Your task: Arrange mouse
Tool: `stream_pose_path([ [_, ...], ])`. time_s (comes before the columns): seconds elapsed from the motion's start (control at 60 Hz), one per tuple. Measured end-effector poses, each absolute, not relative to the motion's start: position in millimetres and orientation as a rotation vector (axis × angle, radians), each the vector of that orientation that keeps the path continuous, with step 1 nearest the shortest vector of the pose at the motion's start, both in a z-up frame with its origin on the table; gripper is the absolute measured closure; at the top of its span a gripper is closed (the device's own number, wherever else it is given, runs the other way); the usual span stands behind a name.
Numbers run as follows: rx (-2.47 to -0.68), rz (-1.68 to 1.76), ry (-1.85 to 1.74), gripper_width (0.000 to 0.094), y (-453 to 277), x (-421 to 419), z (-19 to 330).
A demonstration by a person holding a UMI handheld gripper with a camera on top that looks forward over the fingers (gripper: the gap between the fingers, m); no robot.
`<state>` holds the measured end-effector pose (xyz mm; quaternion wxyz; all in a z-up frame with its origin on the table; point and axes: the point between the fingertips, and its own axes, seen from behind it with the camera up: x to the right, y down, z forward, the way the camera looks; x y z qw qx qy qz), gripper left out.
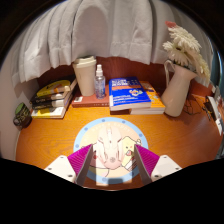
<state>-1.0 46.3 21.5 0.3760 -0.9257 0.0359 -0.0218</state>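
Currently gripper [109, 165] spread wide, purple pads [83, 160] angled inward at either side, pinching nothing. Round light-blue mouse pad [108, 128] with a cartoon print lying on the wooden desk [180, 135], its near part sitting between the fingertips and the rest reaching just ahead of them. Pale rounded shape on the pad's near part, between the pads; cannot tell whether that's the mouse or part of the print. No clear contact between either finger and it.

Beyond the pad, straight ahead: small clear bottle with a white cap [100, 82], upright, just beside a pale cup [86, 75] on its left. Ahead and slightly right: blue book [131, 94] lying flat, near the bottle. Further right: white vase [178, 88] holding a pale dried bunch [186, 45], standing near the book's right end. Ahead left: stack of books [54, 98] with something yellow on top, well apart from the vase. Small dark object [21, 115] at the far left by the stack, too small to identify. Behind everything: white curtain [70, 30] along the desk's back.
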Motion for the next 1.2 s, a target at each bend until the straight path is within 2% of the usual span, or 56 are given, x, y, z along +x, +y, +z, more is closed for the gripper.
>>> stream_pose_path([
  [0.333, -2.295, 0.057, 0.032, 0.0111, -64.0, -28.5, 122.4],
  [0.6, -2.137, 0.079, -0.057, 0.012, -132.3, -26.6, 221.8],
  [0.8, -2.061, 0.113, -0.066, 0.0121, -167.2, -31.3, 276.3],
  [0.983, -2.043, 0.087, -0.045, 0.0118, -182.7, -26.5, 308.9],
  [1.2, -2.025, 0.027, -0.01, 0.0117, -183.0, -30.6, 323.1],
])
